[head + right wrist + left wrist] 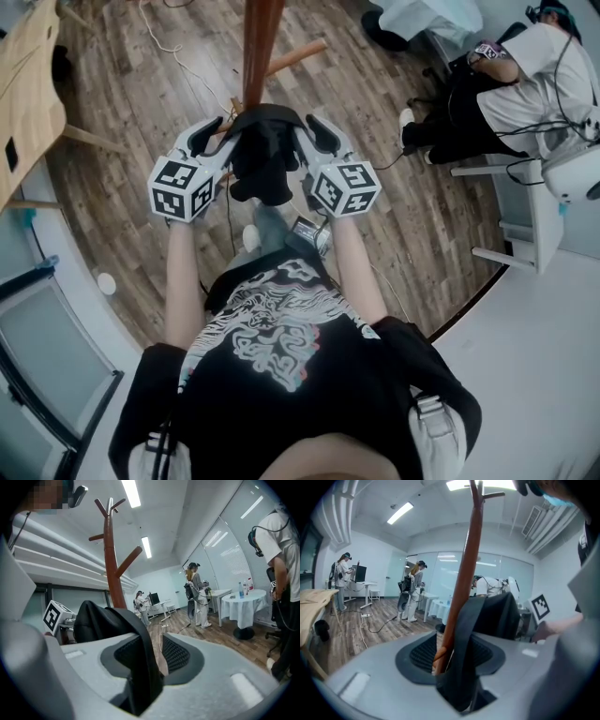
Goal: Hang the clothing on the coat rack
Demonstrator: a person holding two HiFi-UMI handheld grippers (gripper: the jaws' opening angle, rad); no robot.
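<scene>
room: wood floor (141, 122), people (196, 592) behind.
head view: black garment (265, 159) against coat rack (261, 47), grippers flanking.
left gripper (220, 145): own view shows jaws apart, cloth loose between.
right gripper (309, 145): same, jaws wide.

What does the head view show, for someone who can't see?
From above, the left gripper and right gripper, both open, flank black clothing at a brown coat rack. Below: the person's printed T-shirt and a wooden floor.
</scene>
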